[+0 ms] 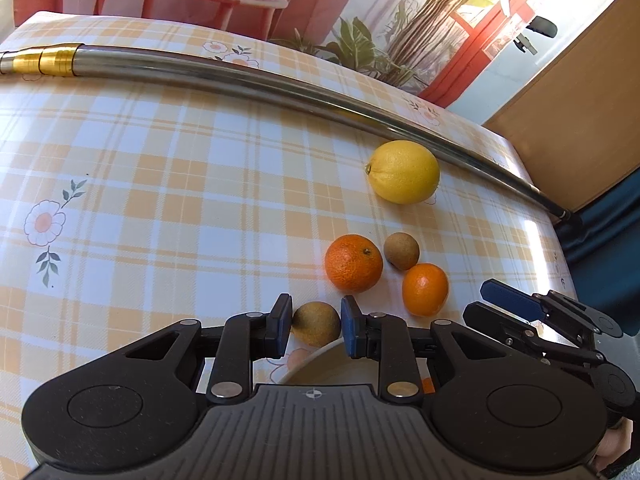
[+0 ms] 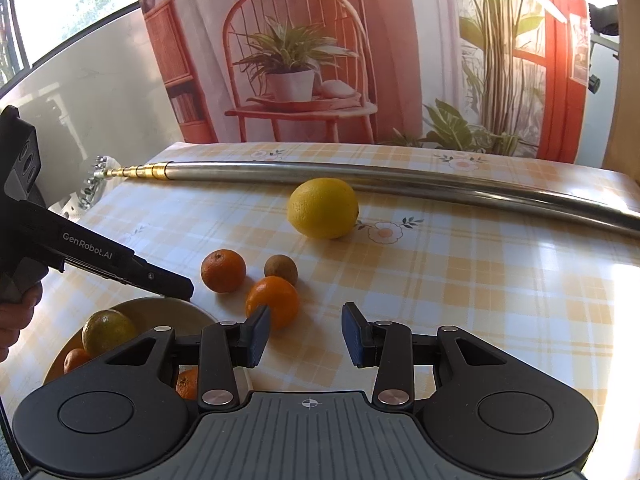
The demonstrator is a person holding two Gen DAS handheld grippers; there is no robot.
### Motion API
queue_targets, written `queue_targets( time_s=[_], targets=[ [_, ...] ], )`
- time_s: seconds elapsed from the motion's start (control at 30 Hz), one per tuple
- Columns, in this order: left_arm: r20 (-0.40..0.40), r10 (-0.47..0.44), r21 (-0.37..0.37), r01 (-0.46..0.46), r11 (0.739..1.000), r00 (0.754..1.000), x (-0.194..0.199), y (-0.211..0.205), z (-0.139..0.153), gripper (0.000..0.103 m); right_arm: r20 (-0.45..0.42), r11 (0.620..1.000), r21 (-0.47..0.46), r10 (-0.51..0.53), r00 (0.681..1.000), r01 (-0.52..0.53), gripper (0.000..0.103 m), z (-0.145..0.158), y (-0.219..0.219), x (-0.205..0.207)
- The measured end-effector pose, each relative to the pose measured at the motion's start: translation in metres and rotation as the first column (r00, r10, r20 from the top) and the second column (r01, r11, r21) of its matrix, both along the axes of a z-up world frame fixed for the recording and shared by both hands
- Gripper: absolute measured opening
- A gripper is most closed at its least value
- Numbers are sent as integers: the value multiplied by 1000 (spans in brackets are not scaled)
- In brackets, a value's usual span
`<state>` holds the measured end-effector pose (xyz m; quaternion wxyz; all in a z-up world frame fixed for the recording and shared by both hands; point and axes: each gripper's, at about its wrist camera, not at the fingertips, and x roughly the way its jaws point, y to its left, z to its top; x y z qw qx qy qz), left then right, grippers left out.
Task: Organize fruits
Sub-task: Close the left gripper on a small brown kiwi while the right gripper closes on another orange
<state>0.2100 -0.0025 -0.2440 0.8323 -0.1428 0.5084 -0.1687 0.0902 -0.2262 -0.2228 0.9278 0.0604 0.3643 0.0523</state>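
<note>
My left gripper (image 1: 315, 326) is shut on a brown kiwi (image 1: 315, 323), just above the far rim of a cream bowl (image 1: 320, 366). In the right wrist view the left gripper (image 2: 176, 284) reaches over the bowl (image 2: 168, 314), and its kiwi is hidden. The bowl holds a greenish citrus (image 2: 107, 331) and two mandarins (image 2: 75, 359). On the checked tablecloth lie a lemon (image 1: 404, 172) (image 2: 323, 208), a large mandarin (image 1: 354, 263) (image 2: 223, 271), a second kiwi (image 1: 401, 251) (image 2: 281, 269) and a small mandarin (image 1: 425, 289) (image 2: 278, 298). My right gripper (image 2: 306, 336) (image 1: 500, 310) is open and empty, just short of the small mandarin.
A long metal pole (image 1: 240, 80) (image 2: 360, 176) with a brass end lies across the back of the table, behind the lemon. The table's right edge (image 1: 560, 248) drops off near the fruits. A printed backdrop (image 2: 304, 60) stands behind. A hand (image 2: 16, 312) holds the left gripper.
</note>
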Motion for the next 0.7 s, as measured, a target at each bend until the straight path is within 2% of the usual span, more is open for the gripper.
queue_targets(
  time_s=[0.17,0.43,0.7],
  targets=[
    [7,36,3,-36,999,999,-4,15,1,28,-12,998,57,-19,1000,20,38,-13,5,15],
    [-1,62,-21,-62,998,998,-10,26,1,28,-18,997,78,14,1000,-13,40,-15,19,31],
    [-11,68,-38,-68,997,998,-8,27,-1,28,-65,995,98,-5,998,11,38,-23,16,40]
  ],
)
